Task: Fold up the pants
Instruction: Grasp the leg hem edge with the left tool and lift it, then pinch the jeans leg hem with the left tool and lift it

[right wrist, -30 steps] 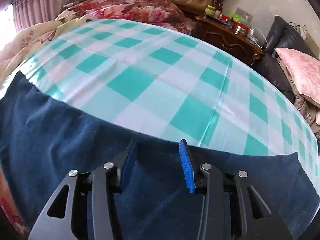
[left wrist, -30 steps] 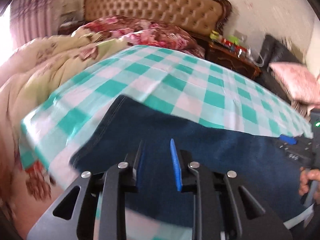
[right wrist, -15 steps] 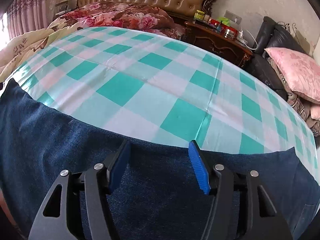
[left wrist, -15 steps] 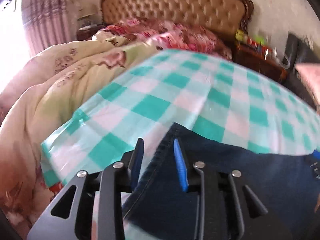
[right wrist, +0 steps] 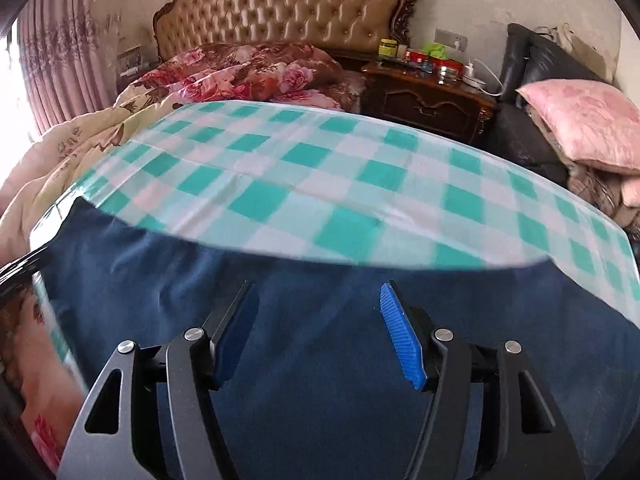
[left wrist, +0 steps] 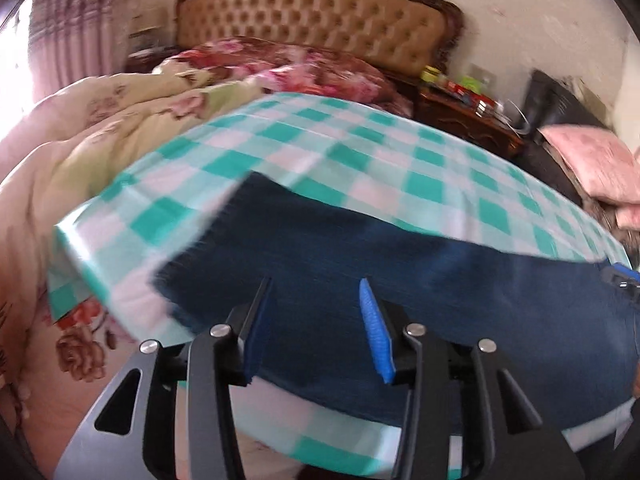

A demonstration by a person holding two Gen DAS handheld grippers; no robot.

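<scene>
Pants [left wrist: 400, 280] of dark blue denim lie flat along the near edge of a bench covered by a green-and-white checked cloth [left wrist: 360, 168], stretching from left to right. The left gripper [left wrist: 316, 320] hovers over their left end; its jaws have just been opening and stand partly apart with nothing pressed between the blue pads. The right gripper [right wrist: 320, 332] hangs above the middle of the pants [right wrist: 320, 380], jaws wide apart and gripping nothing. A bed with a tufted headboard [right wrist: 288, 4] stands at the far side.
</scene>
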